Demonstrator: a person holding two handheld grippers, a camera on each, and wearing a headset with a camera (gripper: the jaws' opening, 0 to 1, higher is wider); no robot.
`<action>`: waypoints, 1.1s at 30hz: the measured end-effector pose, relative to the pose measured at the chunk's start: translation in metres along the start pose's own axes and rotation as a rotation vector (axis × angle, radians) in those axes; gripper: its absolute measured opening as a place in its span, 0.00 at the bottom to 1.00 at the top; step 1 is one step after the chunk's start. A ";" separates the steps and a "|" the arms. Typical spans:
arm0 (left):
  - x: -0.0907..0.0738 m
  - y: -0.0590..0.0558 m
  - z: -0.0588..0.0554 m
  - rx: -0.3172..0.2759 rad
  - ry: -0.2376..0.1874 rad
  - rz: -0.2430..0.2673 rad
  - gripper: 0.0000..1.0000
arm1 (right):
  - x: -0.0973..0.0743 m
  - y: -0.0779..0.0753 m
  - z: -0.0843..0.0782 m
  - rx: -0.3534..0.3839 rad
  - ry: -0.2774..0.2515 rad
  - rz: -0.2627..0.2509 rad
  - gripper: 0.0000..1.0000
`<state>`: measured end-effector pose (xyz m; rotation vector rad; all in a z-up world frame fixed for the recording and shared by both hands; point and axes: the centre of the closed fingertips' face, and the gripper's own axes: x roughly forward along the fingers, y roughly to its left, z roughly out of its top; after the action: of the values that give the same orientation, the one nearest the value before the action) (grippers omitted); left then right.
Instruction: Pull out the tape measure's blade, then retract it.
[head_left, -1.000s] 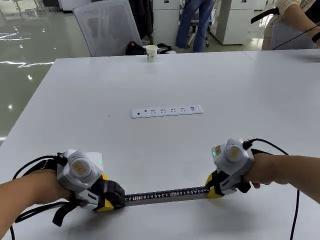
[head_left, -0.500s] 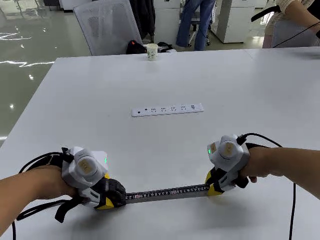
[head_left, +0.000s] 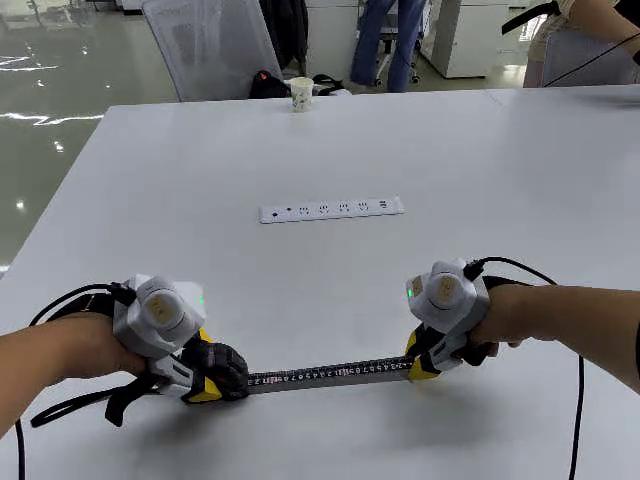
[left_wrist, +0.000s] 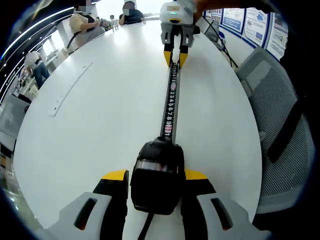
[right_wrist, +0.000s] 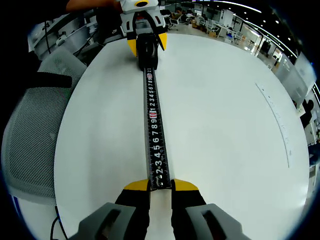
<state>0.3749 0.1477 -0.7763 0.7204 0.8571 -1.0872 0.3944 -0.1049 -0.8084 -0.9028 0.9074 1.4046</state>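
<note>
Clamping one tape measure (head_left: 222, 368) in left claw (left_wrist: 155, 175); right claw (right_wrist: 160, 185) pinching its one blade (right_wrist: 152, 130)

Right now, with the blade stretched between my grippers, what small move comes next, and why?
Probably ease the right gripper toward the left gripper, jaws shut on the blade. The blade lies drawn out over the table from the tape measure case in the left jaws, so guiding it back looks safer than letting it snap.
</note>
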 end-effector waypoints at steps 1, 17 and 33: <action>-0.002 -0.001 -0.001 -0.009 0.001 -0.003 0.38 | 0.000 0.000 0.000 -0.008 0.003 0.000 0.13; -0.011 -0.011 -0.007 -0.057 -0.023 -0.032 0.51 | -0.002 0.005 -0.005 -0.083 0.053 0.006 0.19; -0.013 -0.022 -0.007 -0.103 -0.047 -0.082 0.68 | -0.010 0.018 -0.018 -0.070 0.092 0.037 0.38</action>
<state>0.3493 0.1524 -0.7707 0.5765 0.9019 -1.1202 0.3766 -0.1256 -0.8064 -1.0146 0.9527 1.4440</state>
